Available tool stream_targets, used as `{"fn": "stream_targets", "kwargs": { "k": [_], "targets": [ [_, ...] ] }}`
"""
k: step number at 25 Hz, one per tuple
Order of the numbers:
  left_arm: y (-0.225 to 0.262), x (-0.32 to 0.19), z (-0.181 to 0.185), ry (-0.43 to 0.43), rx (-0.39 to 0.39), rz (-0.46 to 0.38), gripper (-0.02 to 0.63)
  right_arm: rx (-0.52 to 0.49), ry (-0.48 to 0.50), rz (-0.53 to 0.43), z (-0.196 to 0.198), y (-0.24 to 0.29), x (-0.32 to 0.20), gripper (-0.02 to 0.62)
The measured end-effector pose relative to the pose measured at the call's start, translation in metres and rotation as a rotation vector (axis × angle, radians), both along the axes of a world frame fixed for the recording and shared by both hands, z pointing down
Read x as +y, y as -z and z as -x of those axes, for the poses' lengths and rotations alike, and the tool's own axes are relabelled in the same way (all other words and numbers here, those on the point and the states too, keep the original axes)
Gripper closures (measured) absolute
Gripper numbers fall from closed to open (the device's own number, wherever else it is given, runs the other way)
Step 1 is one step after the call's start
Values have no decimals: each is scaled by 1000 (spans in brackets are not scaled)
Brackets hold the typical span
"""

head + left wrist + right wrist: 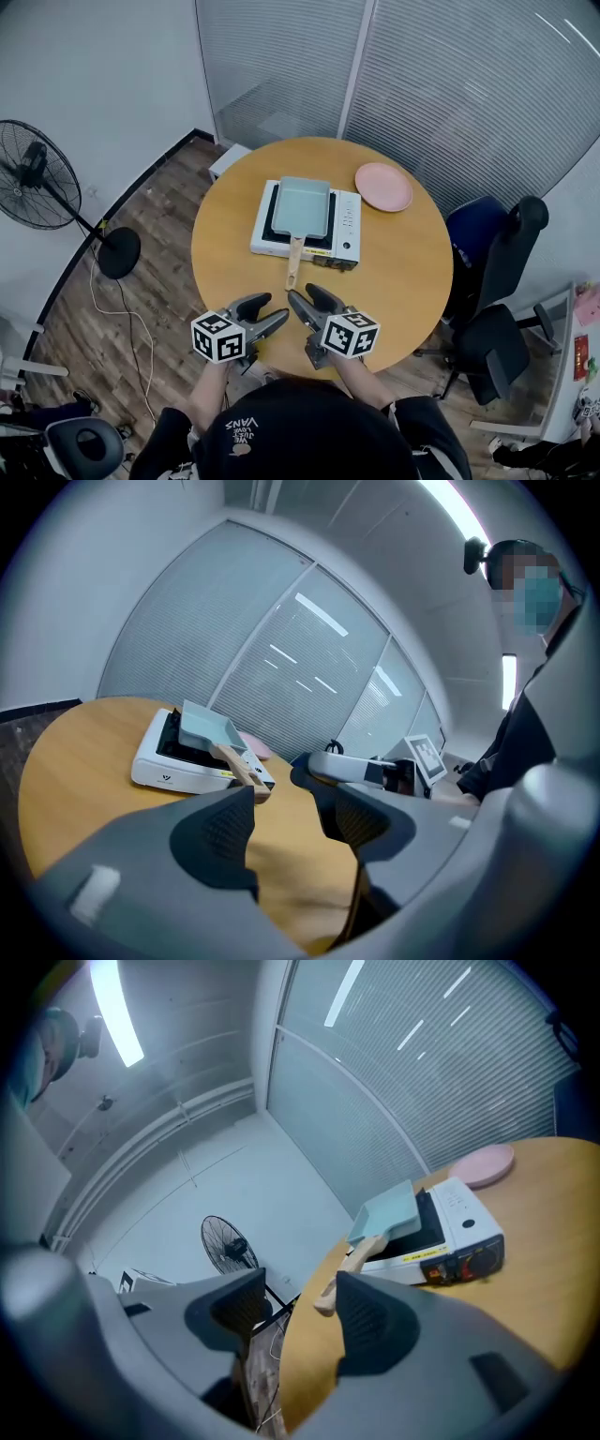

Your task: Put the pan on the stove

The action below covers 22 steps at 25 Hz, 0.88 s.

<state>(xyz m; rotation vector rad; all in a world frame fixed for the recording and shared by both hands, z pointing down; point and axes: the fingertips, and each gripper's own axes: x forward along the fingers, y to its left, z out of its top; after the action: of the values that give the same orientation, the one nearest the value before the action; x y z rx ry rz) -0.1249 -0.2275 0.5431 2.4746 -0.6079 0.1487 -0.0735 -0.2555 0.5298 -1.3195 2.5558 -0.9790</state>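
A pale blue rectangular pan (302,206) sits on the white portable stove (347,225) in the middle of the round wooden table (234,272). Its wooden handle (294,262) sticks out over the stove's front edge towards me. My left gripper (275,307) and right gripper (300,292) hover side by side above the table's near edge, a short way from the handle's end. Both are open with nothing between the jaws. In the left gripper view the pan (208,728) lies ahead of the left gripper (286,808). In the right gripper view the handle (349,1262) shows just beyond the right gripper (302,1302).
A pink plate (382,187) lies on the table to the right of the stove. A standing fan (37,178) is on the floor at the left, dark office chairs (492,272) crowd the right side, and a small white box (228,159) stands behind the table.
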Motion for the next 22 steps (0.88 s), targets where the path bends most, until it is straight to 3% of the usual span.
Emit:
{"fn": "stream_targets", "kwargs": {
  "k": [7,13,16,19,22],
  "targets": [
    [8,33,14,-48,35,-20,327,-3,-20,-2,23,0,34,356],
    [10,63,15,-26,67,-37,356,2,36,-17,29,0,60,364],
    [14,71,12,34,81,-48,382,13,75,-23,26,2,73,382],
    [21,75,10,134,92,-63,475,27,120,-30,15,5,87,385],
    [22,85,6,207,69,-93,517,39,145,-40,0,7,104,391]
  ]
}}
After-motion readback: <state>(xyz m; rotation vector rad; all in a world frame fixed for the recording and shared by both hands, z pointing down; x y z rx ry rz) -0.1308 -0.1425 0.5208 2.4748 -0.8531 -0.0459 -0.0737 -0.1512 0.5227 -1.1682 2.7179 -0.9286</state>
